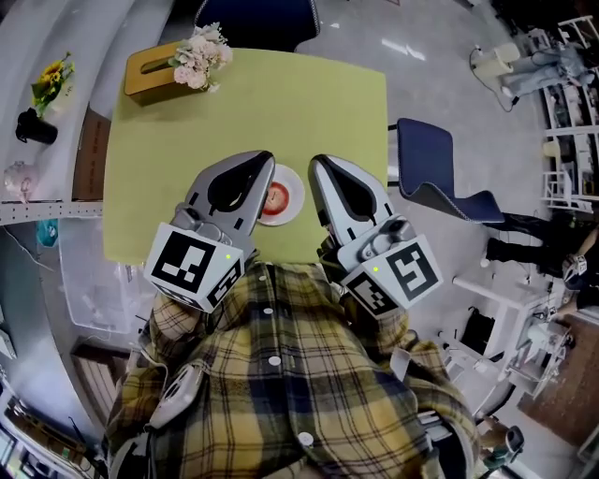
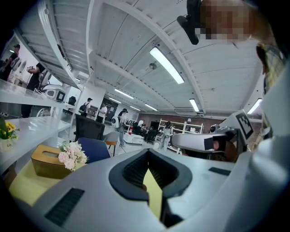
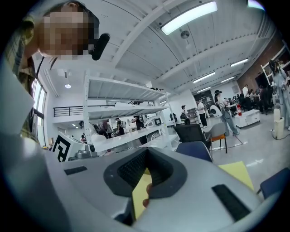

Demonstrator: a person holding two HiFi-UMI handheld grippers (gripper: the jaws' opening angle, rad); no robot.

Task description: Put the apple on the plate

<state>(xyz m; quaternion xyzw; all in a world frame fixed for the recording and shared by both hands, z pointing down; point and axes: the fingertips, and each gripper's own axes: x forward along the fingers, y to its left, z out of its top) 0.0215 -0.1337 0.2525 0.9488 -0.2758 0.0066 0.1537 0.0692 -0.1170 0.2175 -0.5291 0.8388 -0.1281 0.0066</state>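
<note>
In the head view a red apple [image 1: 274,198] lies on a small white plate [image 1: 292,190] near the front edge of the yellow-green table [image 1: 187,140]. My left gripper [image 1: 263,160] hovers just left of the plate, partly covering it, and its jaws are shut with nothing between them. My right gripper [image 1: 318,165] hangs just right of the plate, shut and empty too. Both are held close to my chest. In the left gripper view the left gripper [image 2: 148,154] has its tips meeting over a sliver of table. The right gripper view shows the same for the right gripper [image 3: 146,152].
A wooden tissue box [image 1: 148,71] and a bunch of pale pink flowers [image 1: 200,56] stand at the table's far left corner. A blue chair [image 1: 438,174] stands to the right of the table and another chair [image 1: 257,17] at its far end. White shelves [image 1: 28,187] run along the left.
</note>
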